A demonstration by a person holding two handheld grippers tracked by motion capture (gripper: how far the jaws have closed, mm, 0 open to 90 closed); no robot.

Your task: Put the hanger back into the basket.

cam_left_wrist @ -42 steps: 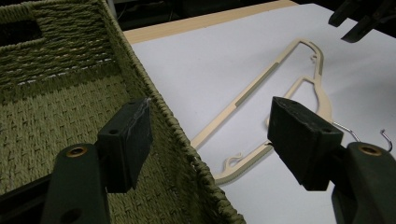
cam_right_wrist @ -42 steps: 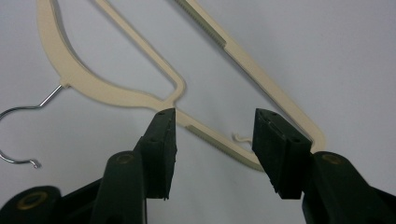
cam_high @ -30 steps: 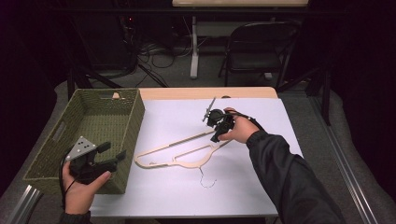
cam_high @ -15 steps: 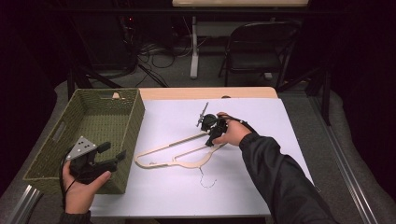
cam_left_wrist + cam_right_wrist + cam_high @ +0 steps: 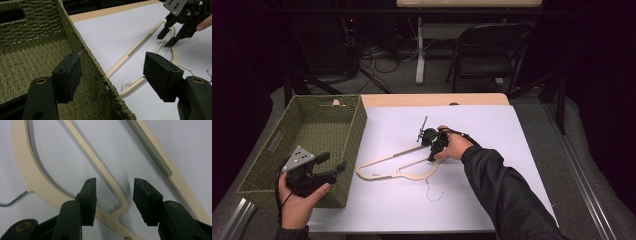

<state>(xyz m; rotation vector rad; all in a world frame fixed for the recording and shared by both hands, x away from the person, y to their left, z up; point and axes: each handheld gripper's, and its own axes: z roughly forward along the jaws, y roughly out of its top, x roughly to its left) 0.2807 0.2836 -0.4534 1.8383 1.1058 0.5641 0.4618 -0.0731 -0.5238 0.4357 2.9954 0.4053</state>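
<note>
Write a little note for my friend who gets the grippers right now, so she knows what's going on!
Right gripper: open, low over the beige hanger, jaws on either side of a thin inner bar near its end; nothing gripped yet.
Left gripper: open and empty, held over the near corner of the green woven basket.
The hanger lies flat on the white table, beside the basket.
Done: lined up for a grab.
Left: close, lift, probably move it to the basket.

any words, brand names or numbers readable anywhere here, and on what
None can be read.
The hanger shows only ribbed texture, with no lettering.
The basket is plain green weave.
The grey plate on the left gripper bears only dark holes.
The right gripper and its black fingers carry no marks.
</note>
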